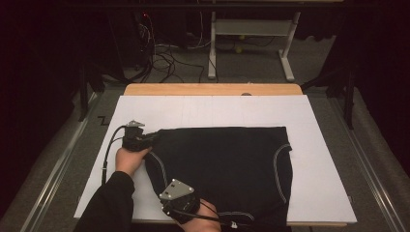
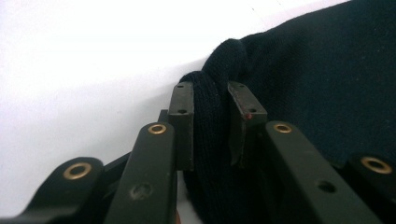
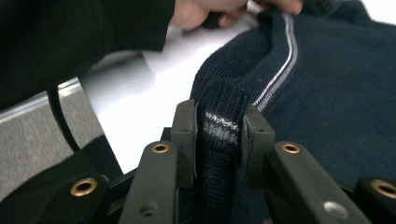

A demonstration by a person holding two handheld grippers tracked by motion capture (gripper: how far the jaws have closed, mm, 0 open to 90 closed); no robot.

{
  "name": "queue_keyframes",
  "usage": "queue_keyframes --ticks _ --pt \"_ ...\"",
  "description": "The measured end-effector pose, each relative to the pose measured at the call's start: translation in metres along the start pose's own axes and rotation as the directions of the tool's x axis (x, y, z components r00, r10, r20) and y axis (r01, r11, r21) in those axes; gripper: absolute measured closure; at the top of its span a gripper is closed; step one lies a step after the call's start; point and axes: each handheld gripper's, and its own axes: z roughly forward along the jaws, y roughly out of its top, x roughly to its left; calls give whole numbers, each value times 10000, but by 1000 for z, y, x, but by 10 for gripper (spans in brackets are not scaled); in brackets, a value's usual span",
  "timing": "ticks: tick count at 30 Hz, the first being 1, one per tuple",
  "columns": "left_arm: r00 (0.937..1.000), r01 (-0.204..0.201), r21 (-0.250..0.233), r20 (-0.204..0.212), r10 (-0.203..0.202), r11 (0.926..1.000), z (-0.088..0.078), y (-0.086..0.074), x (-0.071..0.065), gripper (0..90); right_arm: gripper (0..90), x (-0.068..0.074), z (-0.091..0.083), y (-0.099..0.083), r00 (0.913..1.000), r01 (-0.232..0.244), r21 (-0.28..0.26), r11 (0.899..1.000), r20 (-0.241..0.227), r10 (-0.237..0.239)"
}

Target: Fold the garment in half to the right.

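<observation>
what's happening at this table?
A person is handling a dark knit sweater lying flat on a white board. The left gripper is clamped on a bunched fold at its left edge. The right gripper pinches the striped hem near the front edge of the board.

White sheet on wooden table; cables on floor beyond.

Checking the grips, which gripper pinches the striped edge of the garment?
The right gripper: pale stripes cross the garment between its jaws; the left gripper holds plain dark fabric.
</observation>
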Motion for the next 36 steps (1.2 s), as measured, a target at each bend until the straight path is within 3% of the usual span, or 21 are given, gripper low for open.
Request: queue_keyframes --ticks 5,13,18,22,27,36 --pt "9995 207 -354 -223 -215 9992 -2 -1 -5 712 727 -3 -10 2 9997 252 -506 9984 -1 -252" --pt "9954 766 -1341 -463 -835 9880 -12 6 -16 746 728 -9 -15 -1 9991 343 -1018 9942 -219 -367" --pt "9947 648 -1576 -693 -765 9854 -18 10 -22 755 728 -10 -22 0 9987 452 -1203 9917 -196 -479" --pt "9954 757 -1942 -432 -856 9780 -22 13 -25 755 728 -12 -28 3 9989 402 -1372 9897 -200 -433" --pt "9952 820 -1883 -363 -904 9787 -24 16 -24 755 729 -11 -31 8 9983 520 -1499 9873 -196 -556" --pt "9951 820 -1955 -389 -913 9773 -25 15 -16 762 730 -2 -23 15 9967 803 -1243 9890 -46 -815"
